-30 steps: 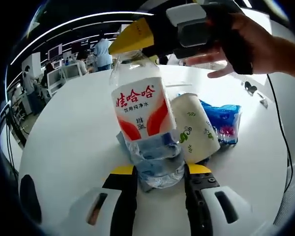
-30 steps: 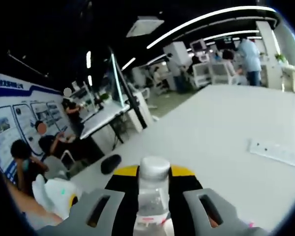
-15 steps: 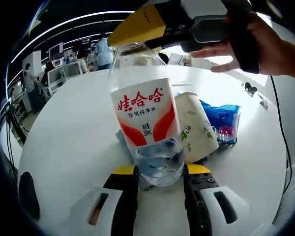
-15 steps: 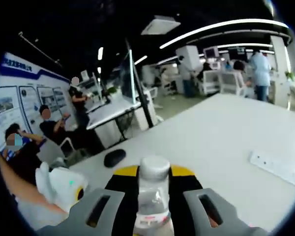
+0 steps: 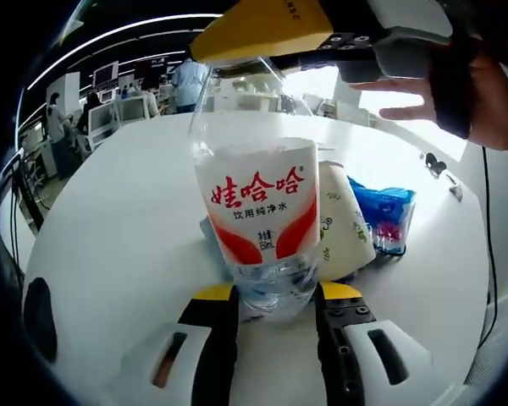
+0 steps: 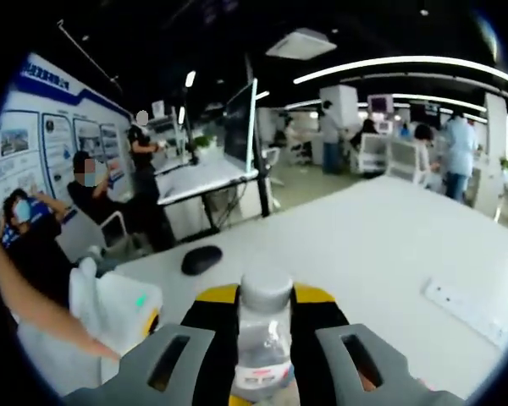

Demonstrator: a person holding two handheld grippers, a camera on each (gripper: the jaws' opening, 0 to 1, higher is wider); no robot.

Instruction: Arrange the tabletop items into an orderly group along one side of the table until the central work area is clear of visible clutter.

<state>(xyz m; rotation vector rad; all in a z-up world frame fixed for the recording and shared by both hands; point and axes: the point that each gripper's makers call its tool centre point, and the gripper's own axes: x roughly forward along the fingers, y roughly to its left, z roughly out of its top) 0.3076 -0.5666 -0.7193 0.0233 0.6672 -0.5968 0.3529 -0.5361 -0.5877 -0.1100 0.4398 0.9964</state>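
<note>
Left gripper view: water bottle (image 5: 258, 216) with red-and-white label standing upright, base sitting between the two yellow-tipped jaws of the left hand-held gripper (image 5: 275, 298). Jaws flanking the bottle's lower body closely on both sides; actual contact not resolvable, so grip state cannot be told. Bottle's foot hiding behind the jaw tips, so resting on or hanging clear of the white worktop (image 5: 127, 211) not determinable.

Same view, top: right hand-held gripper (image 5: 275, 42) coming in from the upper right, yellow jaw sitting at the bottle's neck, a person's hand (image 5: 483, 97) wrapping its handle.

Right gripper view: looking down along the bottle, white cap (image 6: 265, 289) and clear neck sitting pinched between the two jaws, yellow tips pressing against both sides just below the cap.

Just behind the bottle: paper cup (image 5: 343, 224) with green leaf print, lying tilted, touching or nearly touching the bottle's right side. Blue tissue pack (image 5: 385, 211) lying just beyond the cup. Black computer mouse (image 6: 201, 259) and white power strip (image 6: 467, 311) lying well apart on the worktop.
</note>
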